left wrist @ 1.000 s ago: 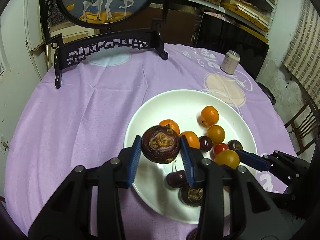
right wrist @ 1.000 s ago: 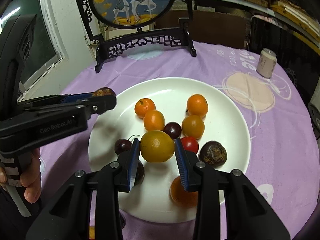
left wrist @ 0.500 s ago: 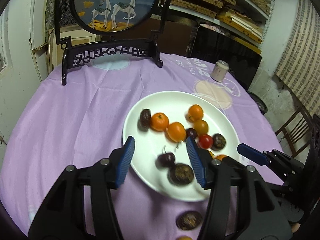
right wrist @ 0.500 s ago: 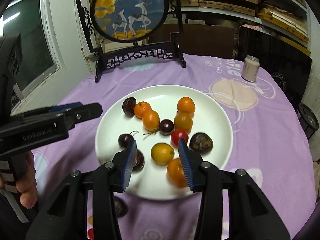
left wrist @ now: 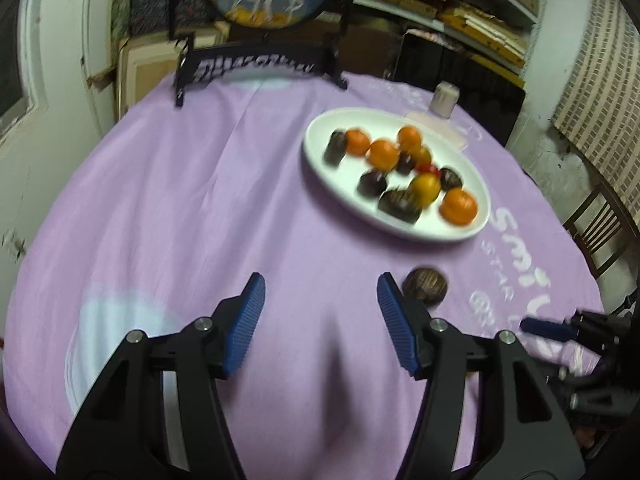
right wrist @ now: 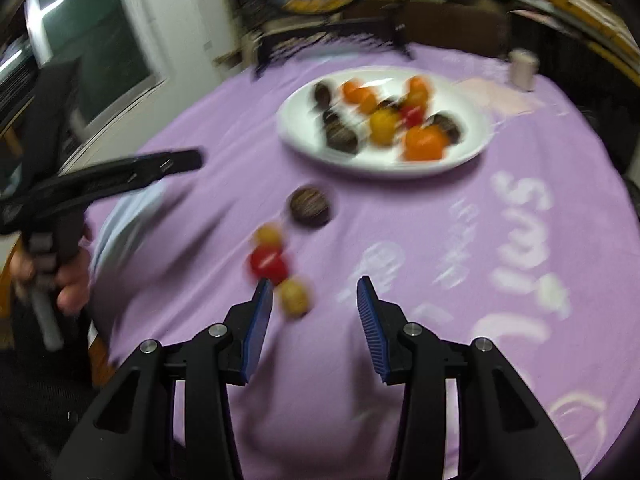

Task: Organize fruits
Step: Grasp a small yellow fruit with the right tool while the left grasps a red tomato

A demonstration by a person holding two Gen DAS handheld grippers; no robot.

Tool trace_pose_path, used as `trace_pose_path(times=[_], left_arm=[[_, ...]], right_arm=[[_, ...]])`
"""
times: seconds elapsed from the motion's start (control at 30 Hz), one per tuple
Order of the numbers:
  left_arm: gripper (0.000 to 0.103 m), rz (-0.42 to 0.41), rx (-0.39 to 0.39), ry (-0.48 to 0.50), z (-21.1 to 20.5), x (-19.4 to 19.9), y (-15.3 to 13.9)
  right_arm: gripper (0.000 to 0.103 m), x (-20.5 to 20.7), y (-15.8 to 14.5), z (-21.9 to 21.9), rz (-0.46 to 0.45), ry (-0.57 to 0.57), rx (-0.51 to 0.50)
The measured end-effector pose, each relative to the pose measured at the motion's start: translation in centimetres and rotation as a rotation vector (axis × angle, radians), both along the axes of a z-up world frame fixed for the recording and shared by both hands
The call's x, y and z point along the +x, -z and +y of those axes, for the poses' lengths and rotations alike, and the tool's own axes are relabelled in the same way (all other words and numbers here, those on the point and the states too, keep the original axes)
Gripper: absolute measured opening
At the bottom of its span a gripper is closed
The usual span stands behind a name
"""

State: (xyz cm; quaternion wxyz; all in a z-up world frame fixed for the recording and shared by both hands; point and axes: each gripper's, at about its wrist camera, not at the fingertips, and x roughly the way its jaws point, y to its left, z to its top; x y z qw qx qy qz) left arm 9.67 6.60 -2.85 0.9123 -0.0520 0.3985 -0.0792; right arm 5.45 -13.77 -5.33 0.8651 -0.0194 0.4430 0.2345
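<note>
A white plate (left wrist: pixel 320 152) (right wrist: pixel 296 136) on the purple cloth holds several fruits: oranges, dark passion fruits, cherries, a yellow fruit (left wrist: pixel 425 189). A dark passion fruit (left wrist: pixel 425 285) (right wrist: pixel 309 207) lies loose on the cloth near the plate. A small yellow fruit (right wrist: pixel 269 236), a red tomato (right wrist: pixel 269 264) and another yellow fruit (right wrist: pixel 294 298) lie on the cloth in the right wrist view. My left gripper (left wrist: pixel 320 316) is open and empty, pulled back over bare cloth. My right gripper (right wrist: pixel 315 314) is open and empty, just behind the loose fruits.
A black carved stand with a round deer picture (left wrist: pixel 264 68) stands at the table's far edge. A small can (left wrist: pixel 443 98) (right wrist: pixel 523 69) stands beyond the plate. A wooden chair (left wrist: pixel 600 224) is at the right. Both views are motion-blurred.
Both grippers let go of their fruits on the plate, opened, and pulled back toward the near table edge. The plate now lies farther away.
</note>
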Motion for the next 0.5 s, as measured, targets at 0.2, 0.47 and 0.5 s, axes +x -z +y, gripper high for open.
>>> trace_pose_path(times=[0.2,0.47,0.5], left_arm=[[0.06,0.018,-0.013,0.007,0.5,-1.6,0.4],[0.062,0.046,-0.027,0.13,-2.4,-4.2,0.5],[0.062,0.05,-0.021,0.148,-3.1,-4.5,0.6]], right_arm=[[0.044,-0.1,1.1,2.5,-0.002,-0.037,-0.056],[0.024,0.3,2.4,2.2,0.003,-0.016,-0.082],[0.024,0.0,2.1,1.8,-0.007,-0.006,-0.077]])
